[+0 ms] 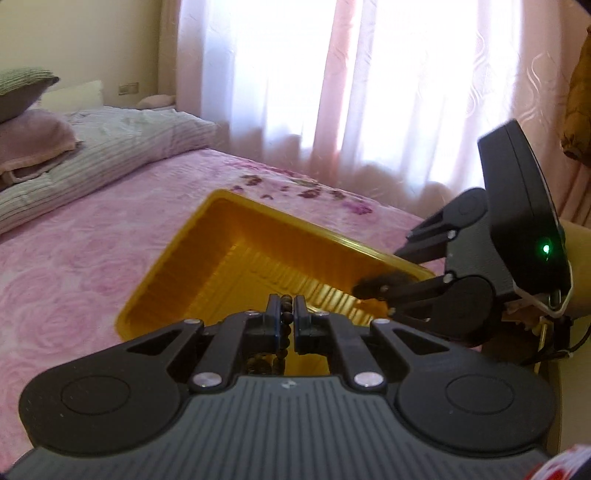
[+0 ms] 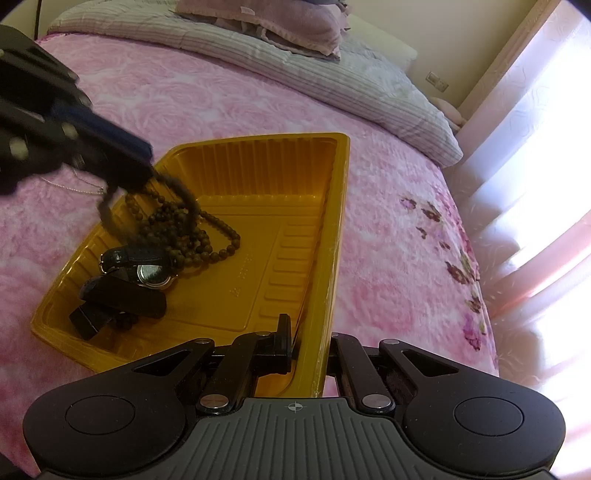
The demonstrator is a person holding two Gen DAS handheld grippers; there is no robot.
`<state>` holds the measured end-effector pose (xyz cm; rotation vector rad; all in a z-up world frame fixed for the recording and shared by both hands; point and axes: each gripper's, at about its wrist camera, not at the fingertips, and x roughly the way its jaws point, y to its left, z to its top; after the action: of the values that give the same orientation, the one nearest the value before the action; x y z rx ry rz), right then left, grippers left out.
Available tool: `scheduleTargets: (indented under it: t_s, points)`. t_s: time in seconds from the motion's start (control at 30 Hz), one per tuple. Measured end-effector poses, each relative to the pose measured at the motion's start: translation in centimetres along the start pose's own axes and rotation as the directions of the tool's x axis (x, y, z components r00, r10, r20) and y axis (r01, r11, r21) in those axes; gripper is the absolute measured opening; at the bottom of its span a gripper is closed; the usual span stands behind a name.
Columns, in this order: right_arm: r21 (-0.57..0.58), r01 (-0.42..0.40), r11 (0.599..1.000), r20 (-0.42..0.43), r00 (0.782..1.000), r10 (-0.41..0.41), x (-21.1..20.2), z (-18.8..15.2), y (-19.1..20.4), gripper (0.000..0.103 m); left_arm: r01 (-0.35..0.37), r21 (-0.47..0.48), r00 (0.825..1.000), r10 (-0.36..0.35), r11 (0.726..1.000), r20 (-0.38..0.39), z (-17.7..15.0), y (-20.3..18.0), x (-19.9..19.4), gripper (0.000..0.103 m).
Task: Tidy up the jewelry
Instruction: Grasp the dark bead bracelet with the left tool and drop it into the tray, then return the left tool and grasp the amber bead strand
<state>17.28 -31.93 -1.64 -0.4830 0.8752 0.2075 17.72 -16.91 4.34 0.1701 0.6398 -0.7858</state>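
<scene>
A yellow plastic tray [image 2: 280,192] lies on the pink bed; it also shows in the left wrist view [image 1: 236,243]. My left gripper [image 1: 287,314] is shut on a strand of dark brown beads [image 1: 286,321] above the tray's near end. In the right wrist view the left gripper [image 2: 144,166] holds the beaded necklace [image 2: 192,236], whose lower loops rest piled in the tray. A wristwatch [image 2: 151,275] and dark rectangular pieces [image 2: 122,299] lie beside the beads. My right gripper [image 2: 306,343] is shut on the tray's rim [image 2: 321,332]; it also shows in the left wrist view [image 1: 391,273].
A thin silver chain [image 2: 74,188] lies on the pink floral bedspread [image 2: 388,258] left of the tray. Striped pillows [image 2: 295,70] and a pink cushion [image 2: 288,26] are at the bed's head. Pink curtains [image 1: 369,92] hang past the bed's far edge.
</scene>
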Motion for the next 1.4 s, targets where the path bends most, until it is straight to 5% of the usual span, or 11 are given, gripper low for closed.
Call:
scheduleTargets:
  t_s: [0.53, 0.63, 0.9, 1.03, 1.2, 1.4]
  points:
    - [0.004, -0.001, 1.000, -0.002, 1.000, 0.001, 0.2, 0.0, 0.0, 0.005, 0.009, -0.020, 0.999, -0.010, 1.000, -0.031, -0.6, -0.2, 1.5, 0.006]
    - [0.003, 0.000, 1.000, -0.002, 1.000, 0.000, 0.1, 0.0, 0.0, 0.005, 0.021, -0.032, 1.000, -0.022, 0.999, -0.019, -0.6, 0.0, 1.3, 0.014]
    - [0.003, -0.001, 1.000, -0.001, 1.000, 0.001, 0.0, 0.0, 0.0, 0.005, -0.103, -0.141, 0.994, 0.107, 0.985, 0.022, -2.3, 5.5, -3.5, 0.021]
    - [0.003, 0.000, 1.000, -0.002, 1.000, 0.000, 0.0, -0.1, 0.0, 0.005, -0.262, -0.209, 0.963, 0.269, 0.942, 0.003, -4.5, 10.7, -7.2, 0.022]
    - [0.002, 0.001, 1.000, -0.001, 1.000, -0.001, 0.0, -0.1, 0.0, 0.005, -0.453, -0.284, 0.889, 0.454, 0.845, -0.065, -8.1, 16.3, -11.2, 0.023]
    - [0.002, 0.000, 1.000, -0.004, 1.000, 0.000, -0.1, -0.1, 0.0, 0.005, -0.553, -0.288, 0.831, 0.542, 0.782, -0.126, -12.1, 18.8, -12.6, 0.023]
